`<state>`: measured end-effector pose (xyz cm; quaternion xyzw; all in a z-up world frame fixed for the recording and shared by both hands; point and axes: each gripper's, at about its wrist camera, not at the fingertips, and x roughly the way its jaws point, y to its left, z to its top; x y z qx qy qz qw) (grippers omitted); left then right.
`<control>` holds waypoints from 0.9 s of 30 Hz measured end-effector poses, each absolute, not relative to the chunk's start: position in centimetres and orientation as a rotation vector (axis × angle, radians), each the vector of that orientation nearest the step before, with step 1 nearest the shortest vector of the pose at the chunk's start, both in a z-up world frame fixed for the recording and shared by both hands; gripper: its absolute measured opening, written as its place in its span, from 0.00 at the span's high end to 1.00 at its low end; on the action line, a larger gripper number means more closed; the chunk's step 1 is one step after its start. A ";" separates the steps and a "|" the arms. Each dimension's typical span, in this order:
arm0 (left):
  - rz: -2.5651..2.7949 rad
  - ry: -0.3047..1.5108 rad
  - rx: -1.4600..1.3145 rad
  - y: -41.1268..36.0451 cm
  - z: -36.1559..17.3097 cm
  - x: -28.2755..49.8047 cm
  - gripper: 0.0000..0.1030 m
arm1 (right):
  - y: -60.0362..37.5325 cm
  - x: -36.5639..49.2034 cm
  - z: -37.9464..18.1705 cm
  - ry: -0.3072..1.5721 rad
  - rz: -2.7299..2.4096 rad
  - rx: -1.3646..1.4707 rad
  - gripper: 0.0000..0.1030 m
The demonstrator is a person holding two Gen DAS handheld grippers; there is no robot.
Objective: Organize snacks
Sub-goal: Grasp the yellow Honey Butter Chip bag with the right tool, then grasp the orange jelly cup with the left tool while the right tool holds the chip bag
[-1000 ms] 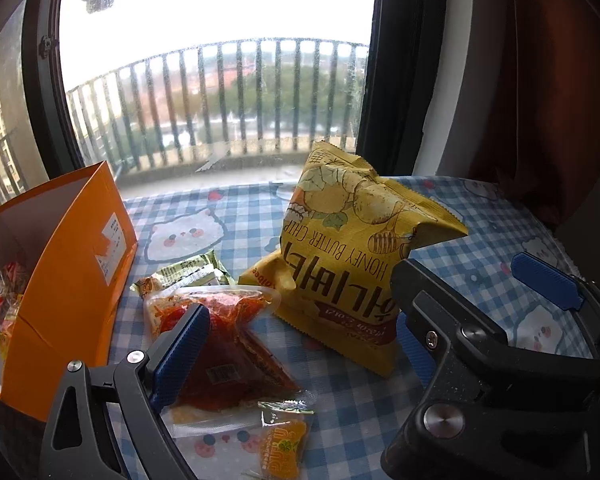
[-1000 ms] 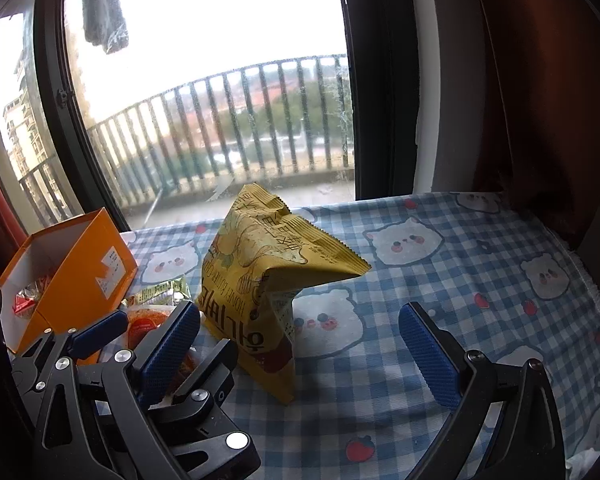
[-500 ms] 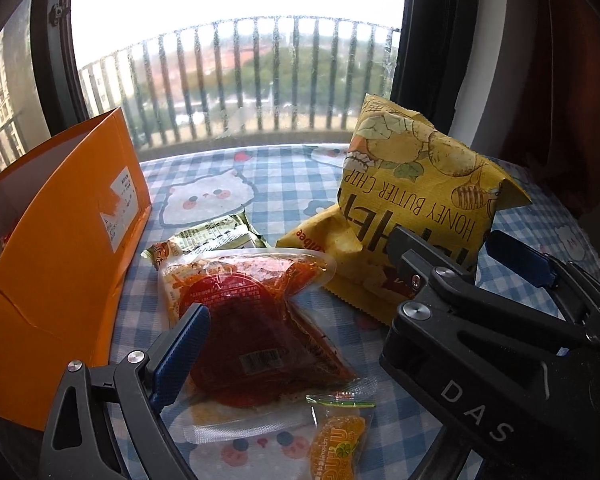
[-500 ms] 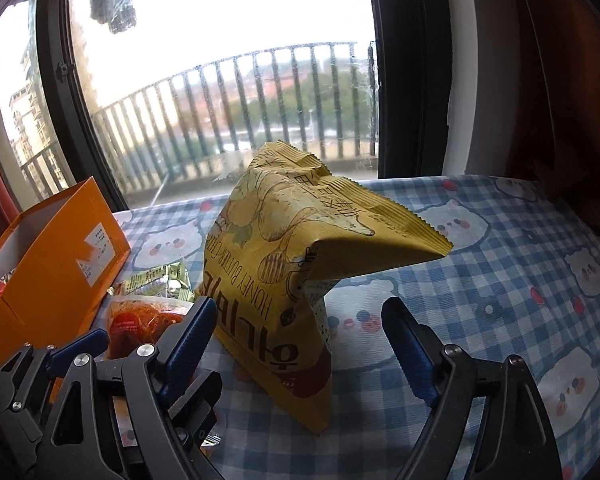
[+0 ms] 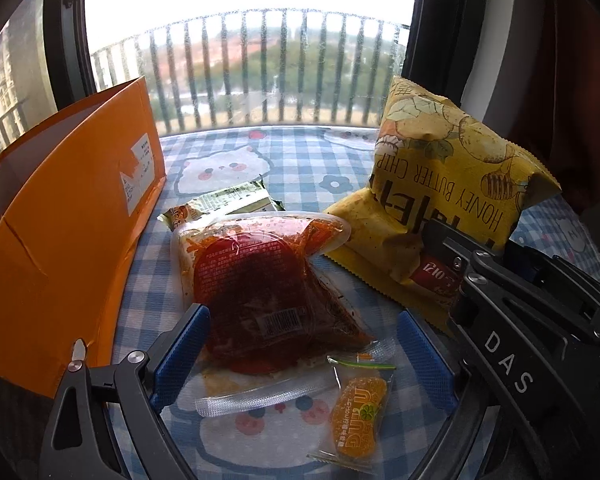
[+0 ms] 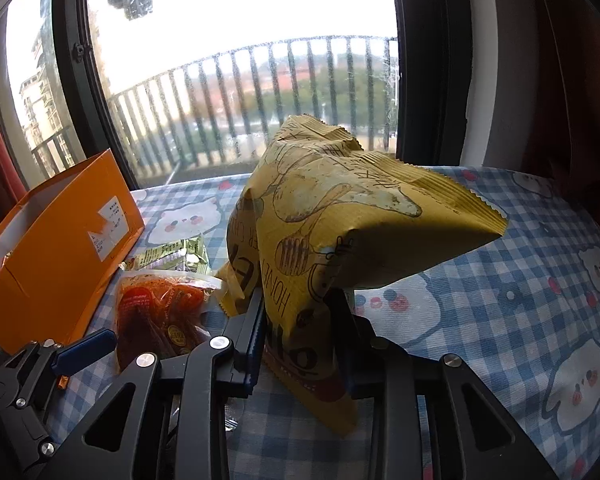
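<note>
On the blue checked cat tablecloth (image 6: 520, 288), the right gripper (image 6: 300, 340) is closing its blue pads on the lower end of the yellow Honey Butter Chip bag (image 6: 340, 216), which stands with its long axis tilted up and its crimped top toward the window, probably for lifting into the orange box (image 5: 68, 216). The left gripper (image 5: 304, 356) hangs wide open over the red snack pouch (image 5: 260, 276), gripping nothing, the pouch's long axis running away from the camera.

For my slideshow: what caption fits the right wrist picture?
Right gripper closing on the yellow chip bag beside an orange box.
</note>
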<state>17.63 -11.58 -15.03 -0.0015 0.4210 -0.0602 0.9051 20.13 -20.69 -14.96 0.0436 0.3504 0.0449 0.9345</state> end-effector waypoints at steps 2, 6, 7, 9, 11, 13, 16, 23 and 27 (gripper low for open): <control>-0.131 0.872 -0.007 -11.4 -15.1 16.9 0.08 | -20.8 19.1 -14.8 0.702 0.074 0.083 0.68; -0.144 0.877 -0.010 -11.4 -15.3 15.4 0.08 | -21.0 17.0 -14.5 0.681 0.057 0.085 0.68; -0.145 0.877 -0.012 -11.4 -15.3 15.1 0.08 | -21.0 16.5 -14.5 0.675 0.051 0.088 0.68; -0.148 0.876 -0.016 -11.6 -15.4 14.4 0.09 | -21.1 15.7 -14.5 0.672 0.042 0.095 0.68; -0.150 0.880 -0.013 -11.7 -15.6 13.8 0.12 | -21.1 15.0 -14.6 0.672 0.030 0.100 0.68; -0.160 0.890 -0.013 -12.0 -15.8 13.4 0.21 | -21.3 14.4 -14.8 0.677 0.022 0.109 0.68; -0.177 0.906 -0.012 -12.5 -16.4 12.8 0.24 | -21.4 13.7 -15.1 0.684 0.019 0.126 0.68; -0.172 0.899 0.042 -13.2 -17.2 11.8 0.53 | -21.5 12.5 -15.3 0.684 0.010 0.135 0.68; -0.187 0.901 0.032 -13.1 -17.1 11.5 0.72 | -21.4 12.1 -15.4 0.682 0.008 0.138 0.68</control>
